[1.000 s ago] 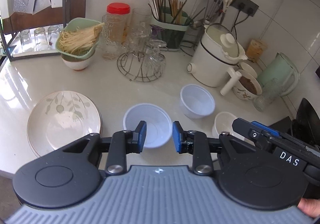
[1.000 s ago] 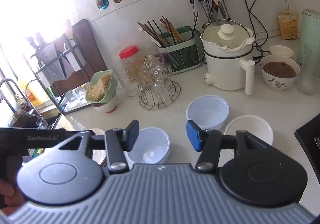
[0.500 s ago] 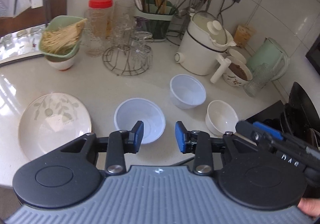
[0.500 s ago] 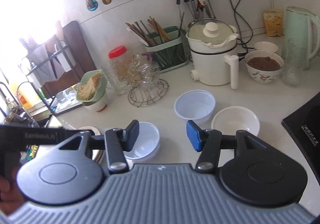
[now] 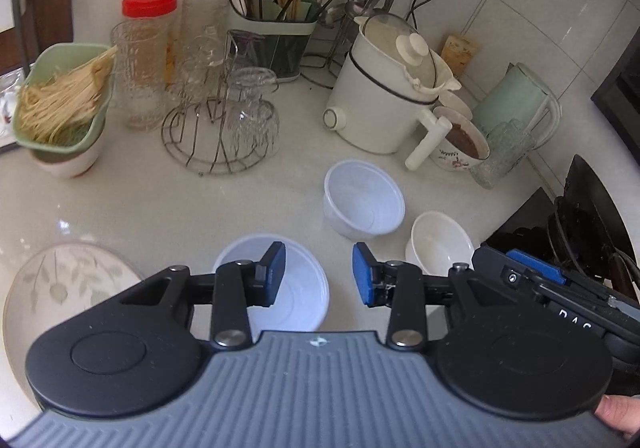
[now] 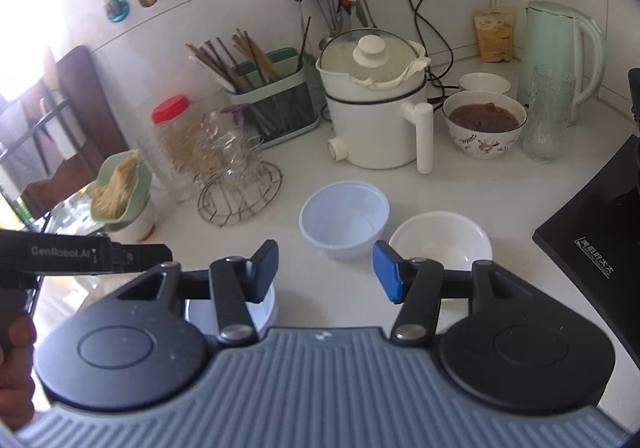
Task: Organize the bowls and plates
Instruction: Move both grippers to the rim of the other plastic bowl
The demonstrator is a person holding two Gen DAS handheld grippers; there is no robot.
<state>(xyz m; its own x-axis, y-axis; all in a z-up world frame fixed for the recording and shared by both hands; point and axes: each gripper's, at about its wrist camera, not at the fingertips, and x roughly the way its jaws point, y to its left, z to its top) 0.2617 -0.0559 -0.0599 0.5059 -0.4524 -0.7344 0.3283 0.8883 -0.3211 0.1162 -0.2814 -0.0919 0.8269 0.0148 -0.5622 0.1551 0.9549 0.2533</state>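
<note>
White plastic, the near bowl (image 5: 298,288) sits low in the left view, just above my left gripper (image 5: 319,274). Its jaws have just been opening and stand apart with nothing between them; the left finger overlaps the bowl's rim in the frame, though I cannot tell if it touches. Up and right of it stands a deeper tub (image 5: 362,198), and right of that, just beside it, a small china bowl (image 5: 438,242). At the lower left edge lies a leaf-patterned plate (image 5: 68,284). All rest on the pale counter (image 5: 160,200).

In the right view my right gripper (image 6: 325,270) hangs with jaws apart and empty. The tub (image 6: 344,222) and the china bowl (image 6: 440,240) sit just above its blue pad, at frame centre. Behind them, a white cooker (image 6: 376,116) and a wire rack (image 6: 240,188) of glasses stand toward the wall.
</note>
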